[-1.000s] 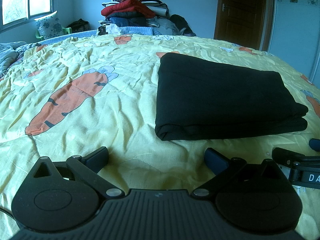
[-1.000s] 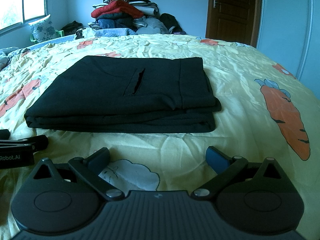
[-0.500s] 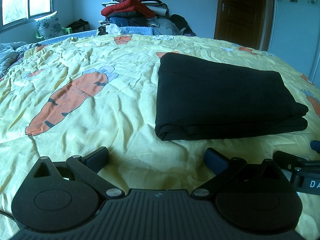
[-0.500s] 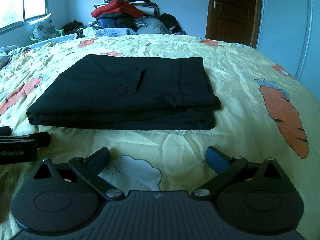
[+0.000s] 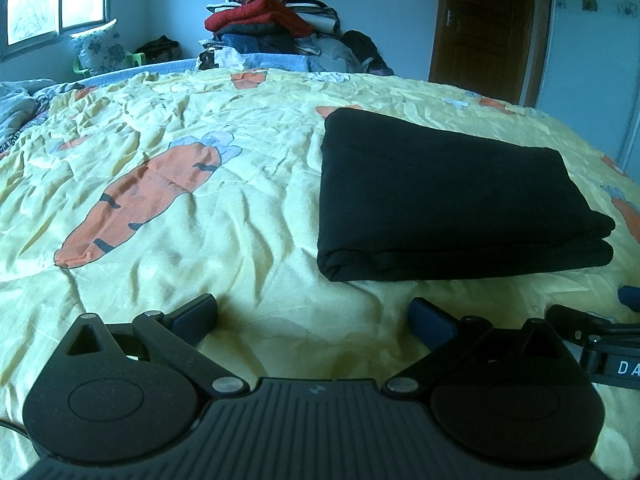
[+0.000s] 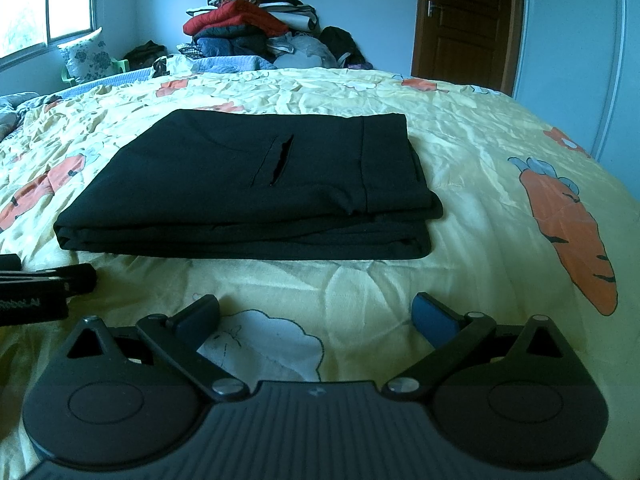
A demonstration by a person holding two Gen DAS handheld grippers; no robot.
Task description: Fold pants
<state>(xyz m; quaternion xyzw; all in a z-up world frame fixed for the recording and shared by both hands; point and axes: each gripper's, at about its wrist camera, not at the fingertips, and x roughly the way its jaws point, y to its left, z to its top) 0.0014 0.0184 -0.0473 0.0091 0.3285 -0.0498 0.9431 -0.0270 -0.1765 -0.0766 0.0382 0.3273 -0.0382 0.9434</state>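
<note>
Both the left gripper (image 5: pixel 312 314) and the right gripper (image 6: pixel 316 314) are spread wide and hold nothing, just short of the folded black pants (image 6: pixel 248 184) lying on the carrot-print bedspread (image 5: pixel 160 208).

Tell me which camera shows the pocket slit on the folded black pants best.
The right wrist view: the pocket slit lies open atop the pants. The left wrist view shows only the pants' plain dark top and folded edge, no slit.

A home bedroom. A bed under a yellow carrot-print quilt (image 5: pixel 200 152) fills it. Heaped clothes (image 6: pixel 248 28), a window (image 5: pixel 60 0) and a wooden door (image 6: pixel 468 20) stand behind.
</note>
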